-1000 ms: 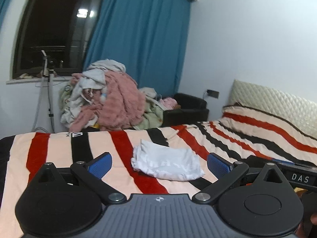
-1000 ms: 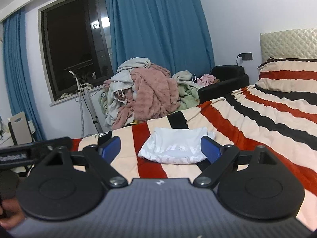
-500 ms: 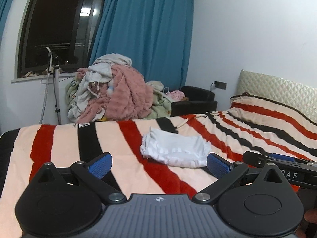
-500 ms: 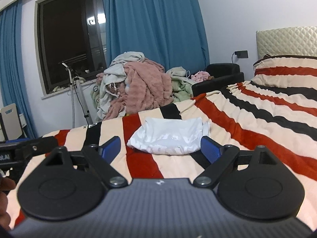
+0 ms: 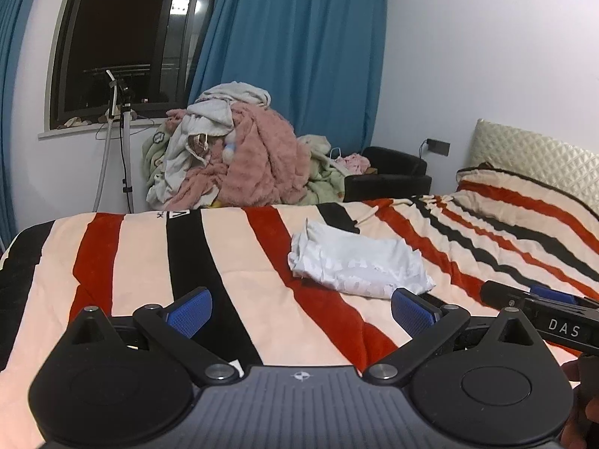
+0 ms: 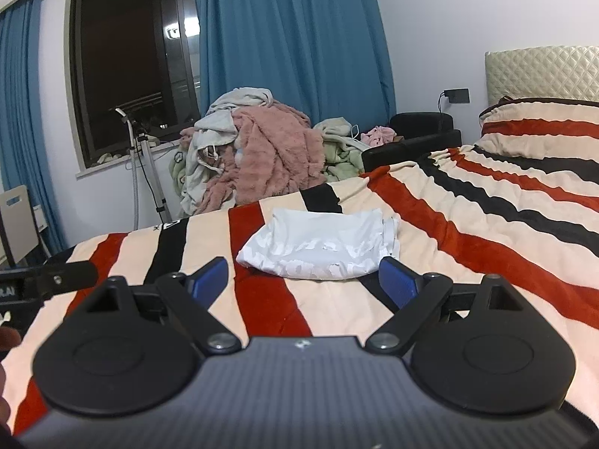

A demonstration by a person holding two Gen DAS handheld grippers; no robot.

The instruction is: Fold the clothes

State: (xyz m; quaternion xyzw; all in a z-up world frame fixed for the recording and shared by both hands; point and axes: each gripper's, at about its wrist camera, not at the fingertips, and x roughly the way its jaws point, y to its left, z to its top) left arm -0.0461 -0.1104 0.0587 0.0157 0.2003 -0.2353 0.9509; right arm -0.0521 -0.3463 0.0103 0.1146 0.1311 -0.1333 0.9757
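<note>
in the left wrist view the left gripper (image 5: pixel 301 308) is spread wide with nothing between its blue pads (image 5: pixel 191 310), held above the striped bed (image 5: pixel 142 258). a folded white shirt (image 5: pixel 355 262) lies on the blanket toward the far edge of the bed, apart from the gripper. a heap of clothes (image 5: pixel 239 161) rises behind that edge. in the right wrist view the right gripper (image 6: pixel 303 280) is likewise spread and empty, and the white shirt (image 6: pixel 322 249) lies just beyond its fingertips, near the bed's far edge, with the heap (image 6: pixel 262 149) behind.
</note>
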